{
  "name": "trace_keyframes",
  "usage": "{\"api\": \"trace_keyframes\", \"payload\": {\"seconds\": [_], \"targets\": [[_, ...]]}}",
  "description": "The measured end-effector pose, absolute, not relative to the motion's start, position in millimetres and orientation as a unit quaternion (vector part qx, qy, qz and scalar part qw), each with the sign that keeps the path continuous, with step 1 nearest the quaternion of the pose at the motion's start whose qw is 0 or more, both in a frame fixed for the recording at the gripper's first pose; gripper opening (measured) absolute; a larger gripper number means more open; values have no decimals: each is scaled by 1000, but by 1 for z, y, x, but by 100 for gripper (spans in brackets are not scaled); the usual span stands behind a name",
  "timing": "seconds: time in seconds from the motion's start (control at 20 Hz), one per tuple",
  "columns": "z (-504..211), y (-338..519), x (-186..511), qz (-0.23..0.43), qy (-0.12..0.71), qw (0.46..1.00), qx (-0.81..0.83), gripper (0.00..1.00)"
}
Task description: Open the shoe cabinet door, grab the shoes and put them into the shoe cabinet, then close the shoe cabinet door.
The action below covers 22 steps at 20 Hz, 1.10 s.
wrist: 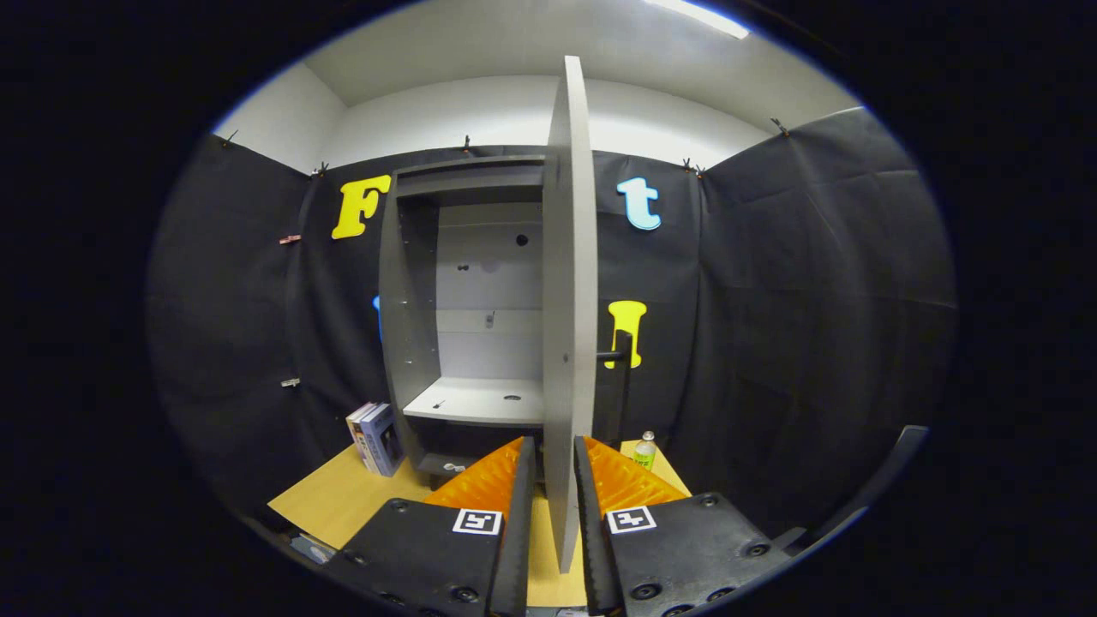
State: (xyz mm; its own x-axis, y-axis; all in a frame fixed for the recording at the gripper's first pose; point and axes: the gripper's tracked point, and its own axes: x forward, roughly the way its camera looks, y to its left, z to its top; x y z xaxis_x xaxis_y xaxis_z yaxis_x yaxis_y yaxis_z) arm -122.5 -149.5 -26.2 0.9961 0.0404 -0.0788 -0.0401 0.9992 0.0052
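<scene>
Fingers [514, 506] sit narrowly parted, one on each face of the cabinet door [568, 283], seen edge-on; firm grip cannot be confirmed. Shoe cabinet [411, 291] stands open beyond. Judgement: swing the door along its hinge arc, no twisting. Shoes not located.

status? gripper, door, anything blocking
Gripper straddling cabinet door edge, contact unclear. Door swung open, cabinet shelf bare. Books and bottle flank the cabinet, off the path.
</scene>
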Motion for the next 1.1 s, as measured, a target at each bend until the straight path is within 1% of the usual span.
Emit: {"api": "trace_keyframes", "payload": {"seconds": [0.3,0.55,0.9,1.1], "targets": [[-65,-90,-111,79,90,993,-5,30],[-122,-40,-94,108,160,981,-6,30],[-223,15,-64,105,280,954,9,30],[-289,30,-56,86,354,931,3,30]]}}
